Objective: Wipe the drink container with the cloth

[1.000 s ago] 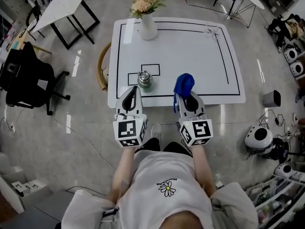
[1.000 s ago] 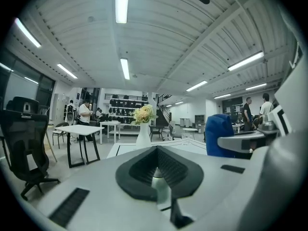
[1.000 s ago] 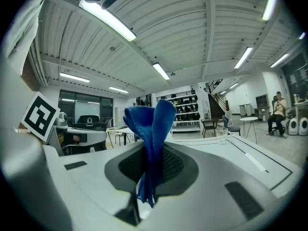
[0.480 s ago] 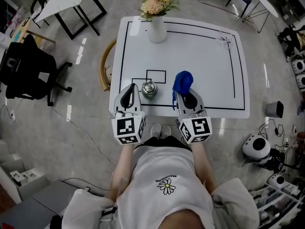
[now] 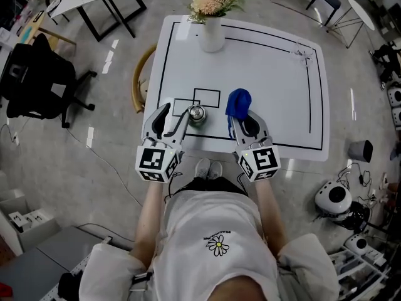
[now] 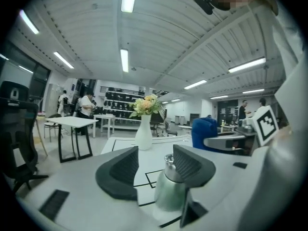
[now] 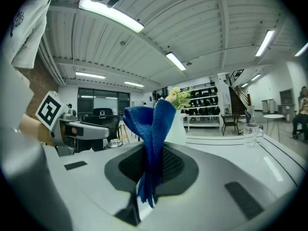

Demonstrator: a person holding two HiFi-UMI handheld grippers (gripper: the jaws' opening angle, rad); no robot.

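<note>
Left claw (image 6: 155,153) is spread, and its jaws have just been opening. The drink container (image 6: 169,186) stands upright between them, a green-silver bottle with a metal cap. In the left gripper view it sits close against the right-hand jaw, with a clear gap to the other jaw. I can't tell whether that near pad actually touches it, and I see no squeeze on it.

Right claw (image 7: 149,162) is pinched on the blue cloth (image 7: 151,124). The fabric is clamped between the pads, with a bunched fold standing up above the jaws and a short tail hanging below.

From the head view, the container sits on the white surface (image 5: 263,61) near the front edge, at the corner of the small black-outlined rectangles. The cloth is off to its right, near but apart from it, with no contact between the two. Both claws point roughly level over the near edge.

A white vase with flowers (image 5: 212,36) stands at the far edge, and a clear glass (image 7: 250,134) is at the far right corner.
</note>
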